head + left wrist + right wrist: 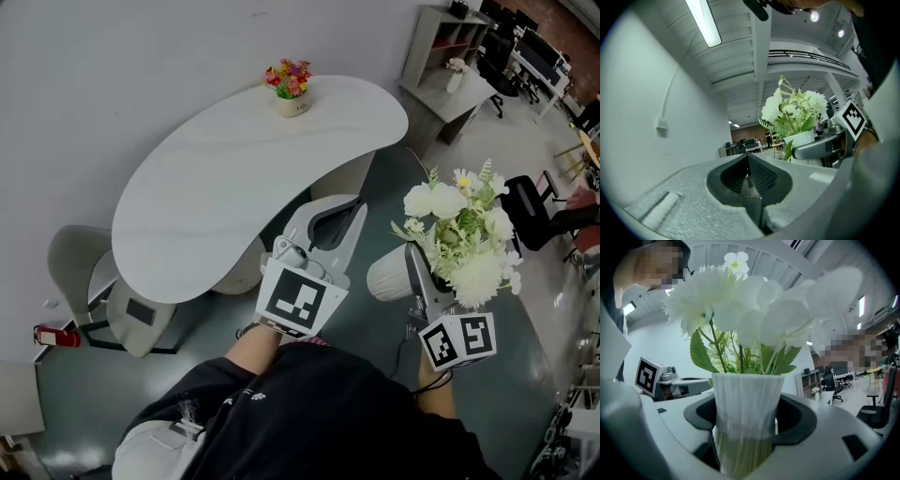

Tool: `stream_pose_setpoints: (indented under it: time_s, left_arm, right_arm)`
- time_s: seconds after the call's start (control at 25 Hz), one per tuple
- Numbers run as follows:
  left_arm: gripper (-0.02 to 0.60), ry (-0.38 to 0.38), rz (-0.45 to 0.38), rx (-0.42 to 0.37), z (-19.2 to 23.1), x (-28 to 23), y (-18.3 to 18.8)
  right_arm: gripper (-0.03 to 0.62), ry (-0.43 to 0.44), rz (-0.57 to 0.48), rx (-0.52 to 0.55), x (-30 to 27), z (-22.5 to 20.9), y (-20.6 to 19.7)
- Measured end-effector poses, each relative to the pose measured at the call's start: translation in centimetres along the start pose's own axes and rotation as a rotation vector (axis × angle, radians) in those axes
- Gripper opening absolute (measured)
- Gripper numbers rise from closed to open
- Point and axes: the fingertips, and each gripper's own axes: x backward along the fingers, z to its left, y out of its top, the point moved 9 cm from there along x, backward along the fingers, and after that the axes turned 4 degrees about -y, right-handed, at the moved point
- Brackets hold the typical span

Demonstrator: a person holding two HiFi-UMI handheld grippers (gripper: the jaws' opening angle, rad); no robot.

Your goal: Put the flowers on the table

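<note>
- Head view: the right claw (410, 269) carries a white vase (390, 276) of white flowers (464, 239) in the air, beside the curved white desk (216, 178) and not on it. The left claw (345, 214) points toward the desk.
- Left gripper view: the jaws are pressed together, with nothing between them.
- Right gripper view: the jaws pinch the ribbed vase.

A grey chair (80, 258) stands near a red canister (56, 335), with a black office chair (536, 211) well apart.

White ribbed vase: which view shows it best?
Right gripper view: the vase stands close and central, with the jaws pressed on both sides. Head view shows the vase small, from above; left gripper view shows only the vase's upper part.
</note>
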Motion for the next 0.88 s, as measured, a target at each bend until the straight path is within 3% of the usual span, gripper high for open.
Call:
stream_pose_setpoints:
  time_s: [0.56, 0.88]
  left_arm:
    - [-0.002, -0.058, -0.021, -0.003, 0.7, -1.0, -1.3]
    - [-0.002, -0.01, -0.012, -0.034, 0.6, -1.0, -2.0]
  right_arm:
    - [0.341, -0.061, -0.005, -0.009, -0.3, -0.4, -0.9]
    - [0.341, -0.033, -0.043, -0.015, -1.4, -1.9, -1.9]
